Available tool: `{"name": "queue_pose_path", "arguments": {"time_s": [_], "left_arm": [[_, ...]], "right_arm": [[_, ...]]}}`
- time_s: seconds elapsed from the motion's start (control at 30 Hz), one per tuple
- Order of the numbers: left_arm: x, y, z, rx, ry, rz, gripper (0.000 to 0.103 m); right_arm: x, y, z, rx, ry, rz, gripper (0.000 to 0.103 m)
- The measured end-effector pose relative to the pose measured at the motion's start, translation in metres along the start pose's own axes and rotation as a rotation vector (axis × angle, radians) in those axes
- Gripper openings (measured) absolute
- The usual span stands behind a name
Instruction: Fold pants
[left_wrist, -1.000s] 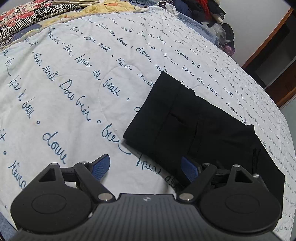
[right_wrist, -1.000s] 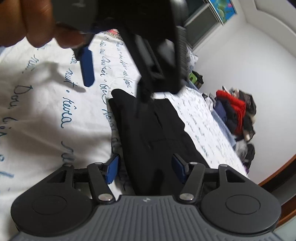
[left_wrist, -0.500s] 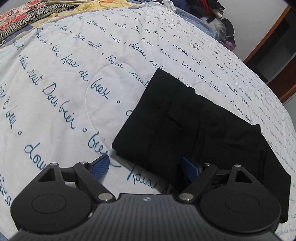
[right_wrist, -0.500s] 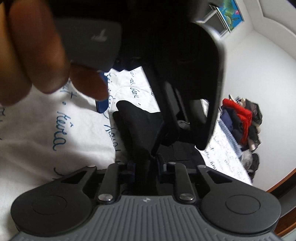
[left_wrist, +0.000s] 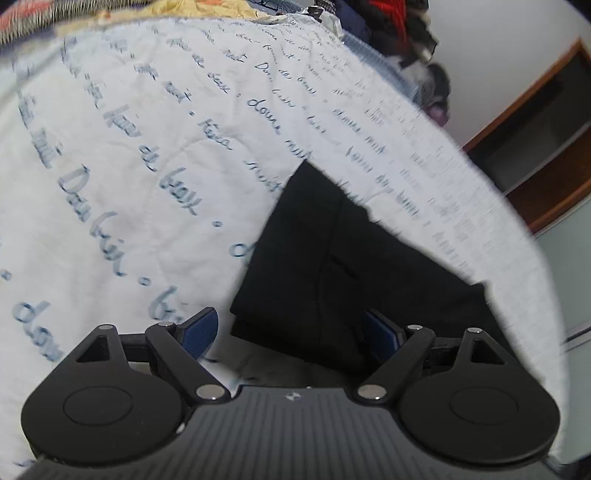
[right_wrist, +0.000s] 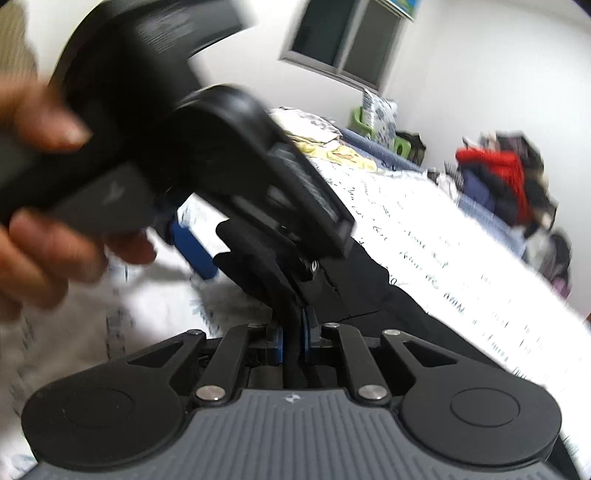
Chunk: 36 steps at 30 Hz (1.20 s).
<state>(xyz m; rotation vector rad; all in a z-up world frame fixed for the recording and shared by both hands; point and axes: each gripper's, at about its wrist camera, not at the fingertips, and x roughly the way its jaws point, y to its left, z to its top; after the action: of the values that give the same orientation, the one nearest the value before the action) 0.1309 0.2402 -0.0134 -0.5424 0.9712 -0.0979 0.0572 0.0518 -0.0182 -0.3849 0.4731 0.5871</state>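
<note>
Right tongs: blue pads nearly together and closing, w/ a fold of the black pants pinched between them. The cloth rises from the pads in a dark ridge, lifted off the bed, then runs away toward the far right as a long black strip lying on the bedspread.

Left tongs: pads wide apart, nothing gripped. The left pad sits over bare bedspread; the right pad is over the black cloth. The near corner of the pants lies between the two pads, not pinched. In the right wrist view, the left tongs loom close in front, blurred, w/ one blue pad showing; a hand wraps the handle, fingers curled round it.

Pants: folded flat, roughly oblong, on the white bedspread w/ blue handwriting print, right of centre in the left wrist view. A seam and a fold edge show across the top layer.

Further out: yellow and patterned bedding at the head end, a heap of clothes w/ something red on top at the far side, a white wall, a dark window, and wooden shelves at the right edge of the left wrist view.
</note>
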Motion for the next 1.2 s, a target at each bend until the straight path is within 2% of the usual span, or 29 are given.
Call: {"name": "queue_pose_path", "arguments": {"time_s": [0.07, 0.13, 0.3, 0.37, 0.43, 0.5, 0.57, 0.63, 0.73, 0.83, 0.9, 0.93, 1.0, 1.1, 1.2], "left_arm": [[0.002, 0.004, 0.002, -0.064, 0.011, -0.075, 0.085], [0.008, 0.006, 0.005, -0.107, 0.029, -0.120, 0.085], [0.017, 0.006, 0.012, -0.171, 0.005, -0.147, 0.079], [0.021, 0.005, 0.015, -0.179, 0.001, -0.132, 0.070], [0.026, 0.006, 0.018, -0.183, 0.006, -0.112, 0.047], [0.030, 0.008, 0.020, -0.185, 0.019, -0.102, 0.037], [0.030, 0.010, 0.019, -0.185, 0.020, -0.110, 0.030], [0.029, 0.010, 0.018, -0.158, 0.010, -0.106, 0.026], [0.022, 0.004, 0.014, -0.104, -0.020, -0.081, 0.024], [0.016, -0.009, 0.008, -0.025, -0.058, -0.031, 0.023], [0.014, -0.018, 0.004, 0.017, -0.080, 0.001, 0.022], [0.013, -0.023, 0.002, 0.038, -0.088, 0.016, 0.021], [0.007, -0.036, -0.005, 0.095, -0.125, 0.057, 0.021], [-0.002, -0.057, -0.014, 0.159, -0.170, 0.096, 0.019], [-0.013, -0.078, -0.026, 0.204, -0.211, 0.099, 0.019]], "right_arm": [[-0.001, -0.013, 0.003, 0.074, -0.004, 0.030, 0.010], [0.000, -0.024, 0.004, 0.134, -0.006, 0.056, 0.010], [0.000, -0.029, 0.004, 0.168, -0.003, 0.078, 0.009], [0.000, -0.027, 0.003, 0.172, 0.015, 0.091, 0.010], [0.001, -0.027, 0.002, 0.174, 0.024, 0.089, 0.011], [-0.002, -0.028, 0.003, 0.175, 0.060, 0.101, 0.014], [-0.018, -0.034, 0.005, 0.191, 0.049, 0.150, 0.014], [-0.036, -0.051, 0.008, 0.257, 0.004, 0.201, 0.014], [-0.036, -0.081, 0.013, 0.376, -0.011, 0.204, 0.014], [-0.005, -0.091, 0.005, 0.403, 0.079, 0.139, 0.014], [0.023, -0.088, -0.006, 0.392, 0.196, 0.139, 0.014], [0.029, -0.083, -0.011, 0.370, 0.203, 0.132, 0.014], [0.022, -0.085, -0.010, 0.405, 0.166, 0.125, 0.015], [0.012, -0.101, -0.008, 0.545, 0.074, 0.168, 0.015], [0.010, -0.103, -0.003, 0.566, 0.058, 0.197, 0.015]]}}
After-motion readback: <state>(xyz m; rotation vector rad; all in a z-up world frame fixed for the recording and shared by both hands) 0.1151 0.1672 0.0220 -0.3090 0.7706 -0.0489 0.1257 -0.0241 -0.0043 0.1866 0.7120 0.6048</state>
